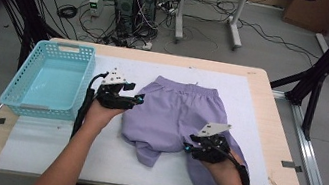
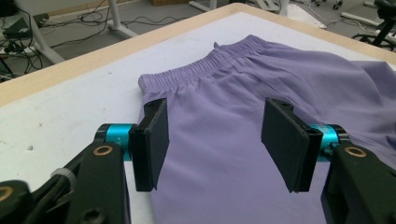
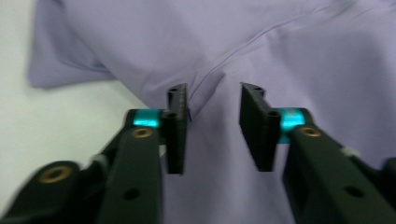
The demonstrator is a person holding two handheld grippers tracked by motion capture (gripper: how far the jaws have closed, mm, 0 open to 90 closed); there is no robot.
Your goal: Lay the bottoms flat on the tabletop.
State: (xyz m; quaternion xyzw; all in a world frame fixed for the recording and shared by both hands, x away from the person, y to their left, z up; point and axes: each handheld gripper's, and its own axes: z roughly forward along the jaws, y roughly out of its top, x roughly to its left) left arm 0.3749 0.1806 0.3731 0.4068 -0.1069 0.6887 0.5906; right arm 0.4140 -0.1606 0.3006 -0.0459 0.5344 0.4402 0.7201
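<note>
The purple shorts (image 1: pixel 176 117) lie flat on the table, just ahead of the left gripper (image 2: pixel 215 140) and under the right gripper (image 3: pixel 212 128). Both stand open, holding nothing. The cloth looks light and limp; the elastic waistband (image 2: pixel 205 65) offers the firmest hold.

1 pr purple shorts (image 1: pixel 179 113), 1 basket (image 1: pixel 46 105), 2 grippers (image 1: pixel 137 99) (image 1: pixel 187 149)
</note>
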